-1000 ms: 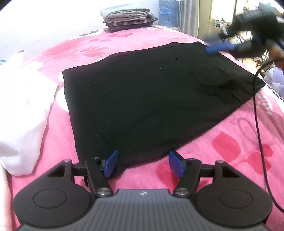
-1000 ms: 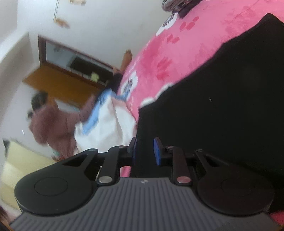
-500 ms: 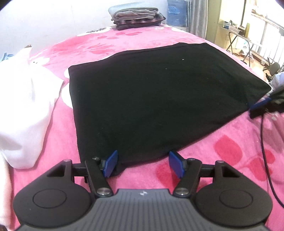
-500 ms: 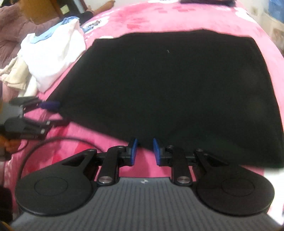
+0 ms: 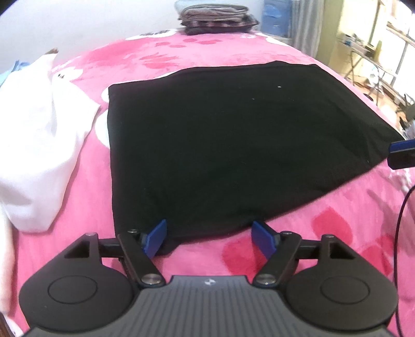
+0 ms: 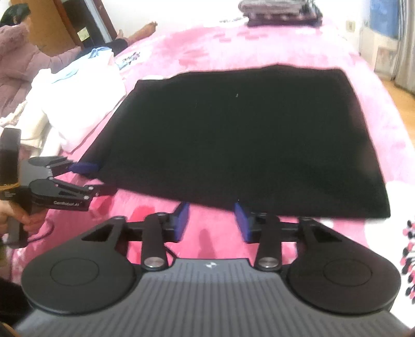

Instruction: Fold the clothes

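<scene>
A black cloth (image 5: 233, 145) lies flat, folded into a rough square, on the pink flowered blanket (image 5: 181, 51). My left gripper (image 5: 210, 233) sits at the cloth's near left corner. Its jaws are opening, the corner's edge lies loosely between them, and the pads do not press on it. In the right wrist view the left gripper (image 6: 96, 178) straddles that same corner of the cloth (image 6: 246, 142). My right gripper (image 6: 211, 215) hovers just short of the cloth's near edge, jaws opening, with only blanket between them. One of its blue fingertips (image 5: 402, 146) shows by the cloth's right corner.
A heap of white garments (image 5: 39, 145) lies left of the cloth. Folded clothes (image 5: 215, 18) are stacked at the far end of the bed. A black cable (image 5: 399, 233) trails on the right. A person in a pink coat (image 6: 15, 64) sits beyond the bed's left side.
The right gripper swung from the cloth's far right corner round to its near edge, and its jaws spread apart. The left gripper stayed at its corner and its jaws widened a little.
</scene>
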Tool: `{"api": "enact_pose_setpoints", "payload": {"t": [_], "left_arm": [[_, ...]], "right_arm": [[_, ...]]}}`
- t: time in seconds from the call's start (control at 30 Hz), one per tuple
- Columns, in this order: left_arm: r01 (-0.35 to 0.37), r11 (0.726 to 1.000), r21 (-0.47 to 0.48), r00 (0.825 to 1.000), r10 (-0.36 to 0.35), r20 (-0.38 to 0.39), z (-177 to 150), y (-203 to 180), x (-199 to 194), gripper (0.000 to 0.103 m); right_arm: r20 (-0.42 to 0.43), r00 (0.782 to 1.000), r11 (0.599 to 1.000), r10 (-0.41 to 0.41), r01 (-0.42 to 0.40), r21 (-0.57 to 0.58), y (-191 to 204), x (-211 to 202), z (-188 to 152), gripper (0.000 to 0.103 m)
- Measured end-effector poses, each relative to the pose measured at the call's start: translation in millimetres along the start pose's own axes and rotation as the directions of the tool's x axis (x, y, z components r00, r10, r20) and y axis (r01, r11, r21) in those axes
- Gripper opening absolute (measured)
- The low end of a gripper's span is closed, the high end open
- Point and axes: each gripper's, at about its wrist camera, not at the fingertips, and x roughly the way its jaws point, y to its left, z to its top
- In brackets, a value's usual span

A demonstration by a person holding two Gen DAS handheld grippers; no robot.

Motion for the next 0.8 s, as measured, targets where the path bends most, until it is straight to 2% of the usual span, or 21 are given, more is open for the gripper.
{"api": "enact_pose_setpoints", "payload": {"t": [0.13, 0.3, 0.4, 0.57, 0.8], "left_arm": [[-0.01, 1.0, -0.011, 1.0, 0.01, -0.016, 2, -3, 1, 0.081], [-0.012, 1.0, -0.028, 0.999, 0.011, -0.037, 3, -6, 1, 0.09], [-0.017, 0.999, -0.042, 0.999, 0.015, -0.052, 4, -8, 1, 0.092], [-0.036, 0.998, -0.054, 0.996, 0.031, -0.084, 9, -11, 4, 0.096], [-0.078, 0.996, -0.035, 0.991, 0.074, -0.115, 12, -19, 9, 0.098]], "right_arm": [[0.034, 0.999, 0.999, -0.035, 0.035, -0.006, 0, -3, 6, 0.049], [0.083, 0.993, 0.996, -0.084, 0.085, -0.001, 0, -9, 11, 0.071], [0.1, 0.988, 0.993, -0.118, 0.119, -0.006, -1, -8, 16, 0.081], [0.118, 0.98, 0.987, -0.158, 0.158, 0.004, -1, -5, 23, 0.089], [0.121, 0.97, 0.977, -0.209, 0.213, -0.019, 3, 0, 24, 0.09]]}}
